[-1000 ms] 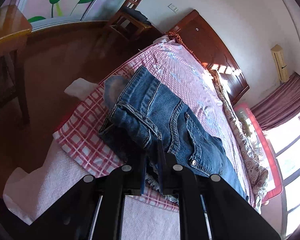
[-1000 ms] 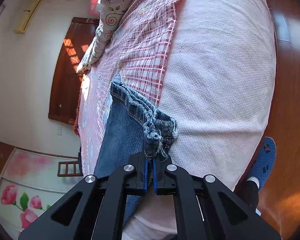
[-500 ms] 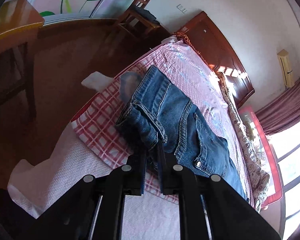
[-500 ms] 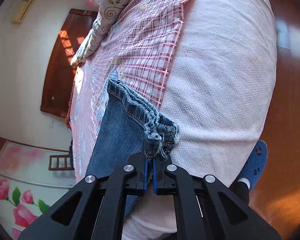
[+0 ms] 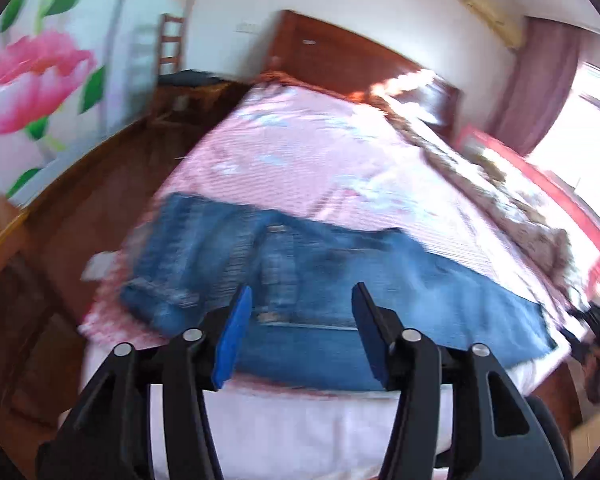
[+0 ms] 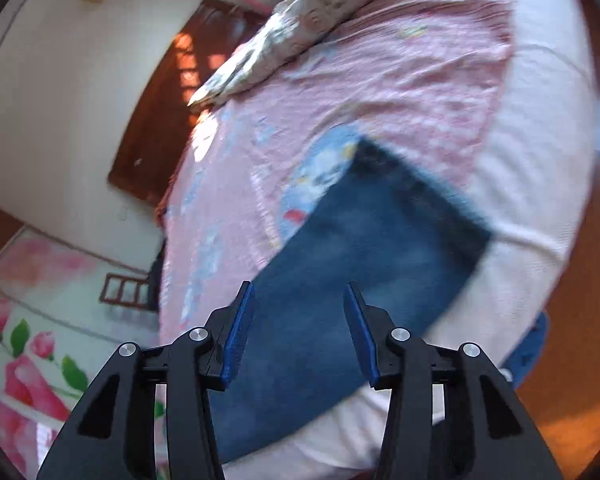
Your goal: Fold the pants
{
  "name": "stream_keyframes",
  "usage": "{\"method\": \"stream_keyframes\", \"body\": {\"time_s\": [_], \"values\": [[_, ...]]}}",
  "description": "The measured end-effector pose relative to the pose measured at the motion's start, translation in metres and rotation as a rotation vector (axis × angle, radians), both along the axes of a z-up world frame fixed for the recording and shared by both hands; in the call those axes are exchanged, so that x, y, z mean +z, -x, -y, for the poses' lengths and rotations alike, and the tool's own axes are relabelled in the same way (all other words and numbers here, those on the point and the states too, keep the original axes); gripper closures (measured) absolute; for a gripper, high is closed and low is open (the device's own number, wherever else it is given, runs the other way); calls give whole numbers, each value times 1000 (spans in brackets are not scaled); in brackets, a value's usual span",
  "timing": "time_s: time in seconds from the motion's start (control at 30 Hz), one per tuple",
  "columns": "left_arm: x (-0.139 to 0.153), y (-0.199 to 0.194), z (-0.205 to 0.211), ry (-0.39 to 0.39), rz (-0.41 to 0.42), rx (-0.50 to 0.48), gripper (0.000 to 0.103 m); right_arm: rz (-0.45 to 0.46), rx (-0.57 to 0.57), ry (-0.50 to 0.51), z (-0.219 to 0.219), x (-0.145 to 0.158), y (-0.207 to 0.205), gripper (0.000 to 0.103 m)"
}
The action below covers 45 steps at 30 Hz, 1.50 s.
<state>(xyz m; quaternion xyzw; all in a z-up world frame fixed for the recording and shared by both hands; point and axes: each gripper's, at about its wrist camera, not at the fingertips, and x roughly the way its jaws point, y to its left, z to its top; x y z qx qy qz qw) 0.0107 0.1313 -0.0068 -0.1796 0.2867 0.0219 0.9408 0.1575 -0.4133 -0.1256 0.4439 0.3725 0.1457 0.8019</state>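
A pair of blue denim pants (image 5: 300, 280) lies spread flat on the pink bed (image 5: 300, 152), waist at the left and legs running right in the left wrist view. My left gripper (image 5: 301, 300) hovers above them near the bed's front edge. Its jaws are opening and nothing sits between them. In the right wrist view the pants (image 6: 359, 248) stretch away with the leg hems at the far right end. My right gripper (image 6: 299, 298) hangs over the denim, jaws opening, with nothing held. Both views are motion-blurred.
A dark wooden headboard (image 5: 339, 56) stands at the far end of the bed. A floral quilt (image 6: 300, 36) is bunched along one side. A wooden chair (image 5: 172, 52) and wood floor (image 5: 80, 200) lie beyond the bed. A blue slipper (image 6: 531, 348) is by the bed's edge.
Both grippers were shut on the denim and have let go. The pants dropped flat onto the bed. Both grippers rose and rolled, and their jaws now stand apart.
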Motion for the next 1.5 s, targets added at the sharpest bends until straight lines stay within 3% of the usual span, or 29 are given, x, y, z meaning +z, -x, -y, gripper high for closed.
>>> {"method": "stream_keyframes", "body": {"time_s": [0.03,0.1,0.2,0.3,0.37,0.4,0.47,0.57,0.6,0.63,0.7,0.77,0.87,0.97,1.03,1.1,1.17,1.27,1.3,1.33,1.4,1.43,1.5], "values": [[3,-13,18,27,21,-102,37,18,94,-39,-28,5,-16,58],[-1,-39,54,62,39,-267,36,49,261,-84,-89,14,-48,57],[-26,-74,88,79,-53,-382,35,47,460,-114,-177,16,-88,58],[-55,-92,89,136,-160,-359,35,11,633,-121,-256,13,-120,58],[-76,-95,78,250,-215,-326,37,16,733,-84,-299,14,-132,58],[-84,-90,76,287,-207,-320,39,29,778,-62,-319,17,-137,58],[-87,-81,77,272,-171,-331,42,24,887,-80,-357,14,-143,58],[-88,-76,82,262,-155,-318,42,-65,934,-50,-399,-11,-156,58],[-89,-73,83,254,-147,-314,43,-120,898,-1,-405,-26,-164,58],[-91,-72,87,239,-141,-314,43,-173,860,-4,-404,-43,-171,73],[-90,-65,90,216,-135,-320,43,-201,769,-70,-390,-58,-182,90],[-87,-61,90,215,-148,-322,42,-162,783,-10,-394,-51,-174,90],[-74,-63,86,192,-184,-306,42,-100,826,47,-397,-30,-159,86],[-56,-53,83,136,-131,-282,34,-54,849,-83,-391,-19,-151,85],[-58,-56,78,113,-145,-263,31,-67,857,-109,-388,-20,-141,56],[-74,-63,67,147,-206,-237,32,-75,852,-100,-382,-33,-132,45],[-79,-58,60,185,-161,-237,32,-120,800,-34,-371,-53,-137,70],[-77,-55,65,145,-170,-245,32,-86,725,-169,-345,-44,-132,71],[-78,-55,64,153,-165,-242,32,-47,727,-223,-336,-36,-122,67],[-78,-55,63,157,-161,-240,32,-22,721,-273,-327,-33,-111,51],[-79,-53,66,137,-160,-237,32,-51,712,-277,-312,-45,-93,39],[-80,-53,68,124,-161,-239,32,-74,707,-252,-304,-58,-90,67],[-81,-51,67,119,-160,-244,32,-121,652,-270,-279,-80,-94,95]]}}
